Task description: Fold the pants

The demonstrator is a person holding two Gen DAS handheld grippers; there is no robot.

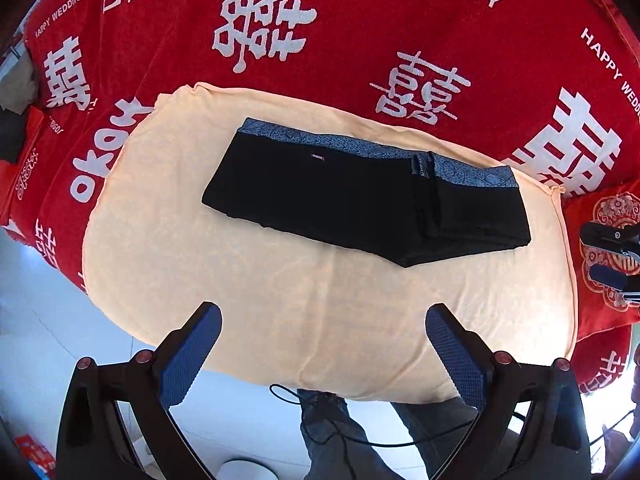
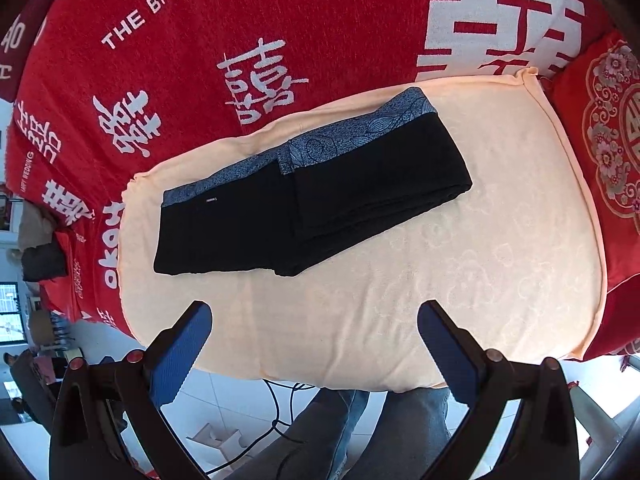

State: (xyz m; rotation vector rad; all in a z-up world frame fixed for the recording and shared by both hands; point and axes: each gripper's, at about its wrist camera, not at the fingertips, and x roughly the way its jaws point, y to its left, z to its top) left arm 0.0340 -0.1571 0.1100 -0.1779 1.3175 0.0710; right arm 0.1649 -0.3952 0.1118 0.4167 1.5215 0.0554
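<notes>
While I hold both grippers spread and empty, the left gripper (image 1: 323, 322) and right gripper (image 2: 314, 320) hang over the near edge of the cream towel (image 1: 280, 280). Folded black pants (image 1: 360, 200) lie mid-towel, long axis crosswise, patterned waistband (image 2: 360, 128) facing away. Their legs are tucked under, hidden.

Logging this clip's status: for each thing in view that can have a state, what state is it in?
Black pants: folded into a compact stack, lying flat, patterned waistband along the far edge, not gripped.
Cream towel: spread flat under the pants, front edge hanging over.
Red blanket: spread out beneath the towel.
Left gripper: open, empty, held above the towel's near edge.
Right gripper: open, empty, clear of the pants.
</notes>
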